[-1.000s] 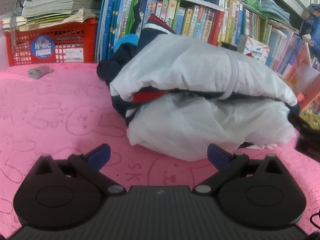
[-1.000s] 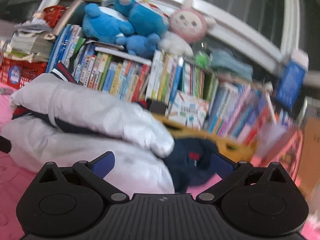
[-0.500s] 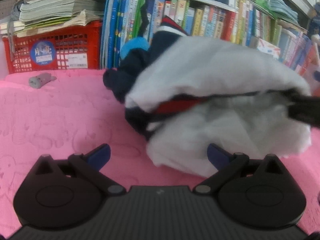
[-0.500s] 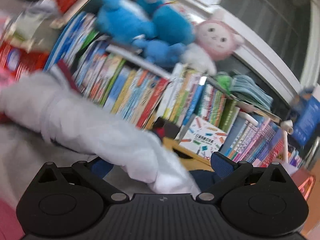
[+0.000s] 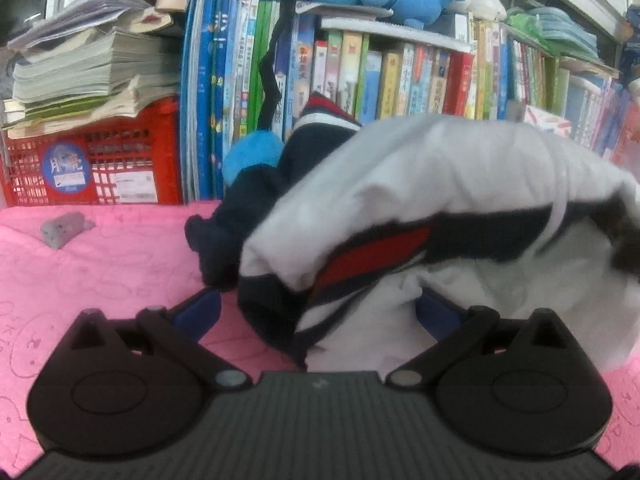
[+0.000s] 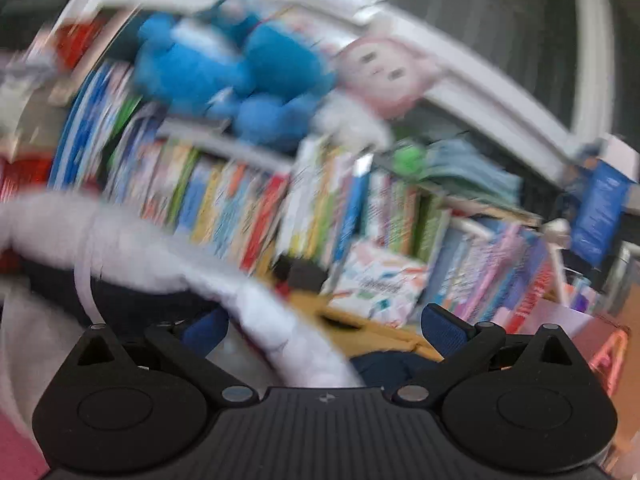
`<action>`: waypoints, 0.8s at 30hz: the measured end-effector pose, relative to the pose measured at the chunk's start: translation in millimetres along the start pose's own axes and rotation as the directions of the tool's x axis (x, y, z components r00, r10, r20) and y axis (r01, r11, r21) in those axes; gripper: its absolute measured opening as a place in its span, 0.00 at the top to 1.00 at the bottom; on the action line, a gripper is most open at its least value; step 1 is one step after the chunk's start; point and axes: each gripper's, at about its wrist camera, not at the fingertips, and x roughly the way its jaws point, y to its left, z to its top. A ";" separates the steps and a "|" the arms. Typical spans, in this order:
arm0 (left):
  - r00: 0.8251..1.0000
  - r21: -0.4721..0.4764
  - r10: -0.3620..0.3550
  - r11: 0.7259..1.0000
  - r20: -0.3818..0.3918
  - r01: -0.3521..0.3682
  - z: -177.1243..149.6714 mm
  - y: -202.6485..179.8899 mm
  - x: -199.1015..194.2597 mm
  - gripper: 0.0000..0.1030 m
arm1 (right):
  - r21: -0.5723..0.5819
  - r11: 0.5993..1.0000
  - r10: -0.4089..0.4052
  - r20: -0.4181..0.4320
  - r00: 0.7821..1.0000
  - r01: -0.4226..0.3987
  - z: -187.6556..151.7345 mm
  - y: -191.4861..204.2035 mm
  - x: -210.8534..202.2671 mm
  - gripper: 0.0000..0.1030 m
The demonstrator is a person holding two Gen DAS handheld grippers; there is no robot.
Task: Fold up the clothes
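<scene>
Well, a pink bunny-patterned blanket (image 5: pixel 100 264) fills the lower left, and a packed bookshelf of upright colourful books (image 5: pixel 380 72) runs across the top beside a red plastic crate (image 5: pixel 92 160), blue plush toys (image 6: pixel 236 80) perched above. The folded white, navy and red padded jacket (image 5: pixel 440 208) sits centre-right on the blanket. It looms closer than a second ago: its edge now lies between the spread left tool (image 5: pixel 316 312). The right tool (image 6: pixel 326 326) is spread too, white fabric crossing its gap, that view badly blurred.
</scene>
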 end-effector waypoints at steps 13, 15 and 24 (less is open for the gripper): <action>0.993 0.049 -0.102 0.994 0.064 0.099 -3.8 -13.9 -22.1 0.00 | 0.215 0.965 -0.214 0.311 0.926 0.150 10.6 -18.5 -44.5 0.00; 0.988 0.073 -0.120 0.991 0.093 0.114 -2.2 -20.6 -31.6 0.00 | 0.271 0.961 -0.152 0.355 0.922 0.054 16.9 -36.7 -69.1 0.00; 0.953 0.108 -0.120 0.990 0.279 0.093 9.0 -27.7 -82.8 0.00 | 0.812 0.473 0.412 0.138 0.901 -0.341 -27.1 -152.3 -32.6 0.00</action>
